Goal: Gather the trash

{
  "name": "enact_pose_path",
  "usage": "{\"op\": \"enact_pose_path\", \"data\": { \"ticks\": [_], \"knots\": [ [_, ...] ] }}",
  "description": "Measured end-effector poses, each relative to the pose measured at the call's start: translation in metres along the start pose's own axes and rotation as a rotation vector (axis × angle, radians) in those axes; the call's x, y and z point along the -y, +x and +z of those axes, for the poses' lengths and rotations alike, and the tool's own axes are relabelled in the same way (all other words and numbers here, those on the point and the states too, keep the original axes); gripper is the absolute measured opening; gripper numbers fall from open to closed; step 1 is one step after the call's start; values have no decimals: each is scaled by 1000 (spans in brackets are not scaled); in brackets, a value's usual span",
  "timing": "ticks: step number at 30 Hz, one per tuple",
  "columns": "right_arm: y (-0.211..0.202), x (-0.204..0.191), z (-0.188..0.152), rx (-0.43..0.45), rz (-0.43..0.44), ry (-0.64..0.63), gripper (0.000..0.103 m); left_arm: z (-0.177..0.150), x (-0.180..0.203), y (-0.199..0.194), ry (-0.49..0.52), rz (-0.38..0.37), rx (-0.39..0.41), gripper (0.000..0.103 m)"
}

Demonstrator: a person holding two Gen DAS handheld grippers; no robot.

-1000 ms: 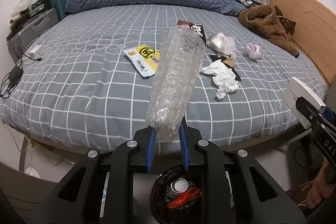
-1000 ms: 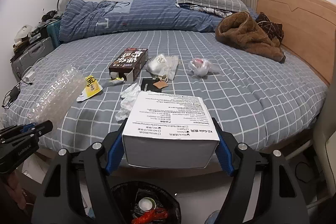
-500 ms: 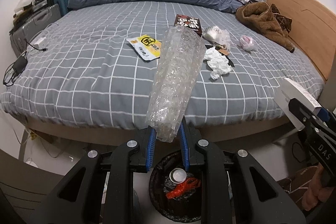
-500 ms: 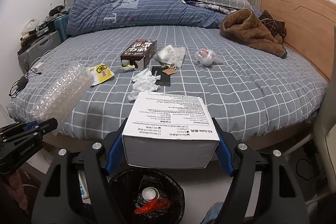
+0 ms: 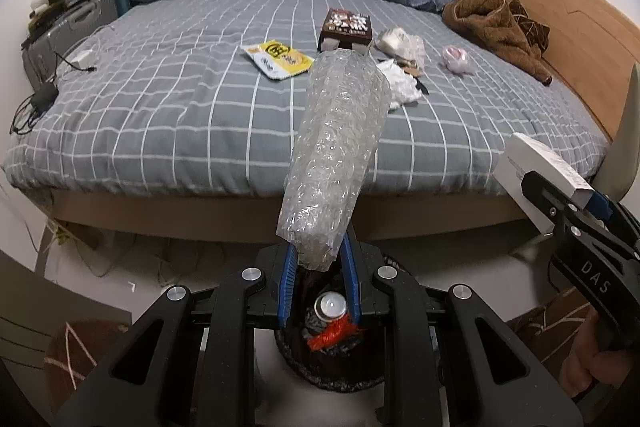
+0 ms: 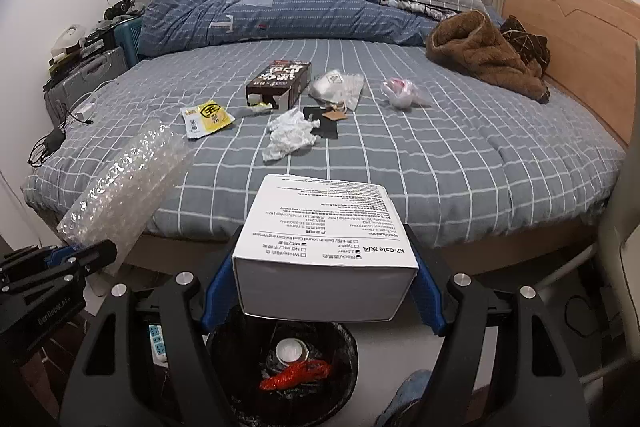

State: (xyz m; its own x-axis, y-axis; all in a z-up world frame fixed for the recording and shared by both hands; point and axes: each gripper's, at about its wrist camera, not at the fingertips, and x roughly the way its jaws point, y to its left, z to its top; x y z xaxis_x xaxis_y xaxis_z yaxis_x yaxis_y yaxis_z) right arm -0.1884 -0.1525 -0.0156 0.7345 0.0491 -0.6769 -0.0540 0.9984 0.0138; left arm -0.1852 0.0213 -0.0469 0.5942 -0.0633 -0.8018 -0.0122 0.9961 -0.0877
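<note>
left wrist view: a roll of bubble wrap [image 5: 336, 155] is clamped at its lower end by the left gripper [image 5: 318, 277], above a black bin [image 5: 328, 359] on the floor at the foot of the bed [image 5: 160, 115]. much of the bin is hidden behind the gripper's frame; a can top [image 5: 330, 304] and something red [image 5: 334, 334] are seen in it, the rest hard to make out. at the right edge the right gripper [image 5: 560, 199] is seen side-on, closed on a white box [image 5: 536, 167], partly cut off. a crumpled tissue [image 5: 402, 87] is half hidden behind the wrap.

right wrist view: the white box [image 6: 324, 247] is gripped between the right gripper [image 6: 324, 287] fingers, directly over the bin [image 6: 236, 355], whose near rim is cut off by the frame. the left gripper [image 6: 80, 259] is seen at the lower left, its grip on the bubble wrap [image 6: 124, 187] only partly visible. on the checked grey bed cover [image 6: 440, 155], near the middle, lie a yellow packet [image 6: 206, 117], a dark carton [image 6: 280, 83], the tissue [image 6: 288, 137], a clear bag [image 6: 338, 87] and a pinkish bundle [image 6: 400, 93]. a blue duvet [image 6: 260, 11] is heaped along the far edge, a brown garment [image 6: 484, 55] by the wooden headboard [image 6: 572, 39].
</note>
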Motion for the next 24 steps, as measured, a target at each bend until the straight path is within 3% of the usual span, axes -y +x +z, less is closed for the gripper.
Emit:
{"op": "enact_pose_path", "data": {
  "ticks": [15,24],
  "knots": [
    [1,-1,-36,-86,-24,-9,70,-37,10,4,15,-1,-97,20],
    [43,8,-65,-216,-26,2,70,-63,7,49,22,-3,-203,20]
  ]
}}
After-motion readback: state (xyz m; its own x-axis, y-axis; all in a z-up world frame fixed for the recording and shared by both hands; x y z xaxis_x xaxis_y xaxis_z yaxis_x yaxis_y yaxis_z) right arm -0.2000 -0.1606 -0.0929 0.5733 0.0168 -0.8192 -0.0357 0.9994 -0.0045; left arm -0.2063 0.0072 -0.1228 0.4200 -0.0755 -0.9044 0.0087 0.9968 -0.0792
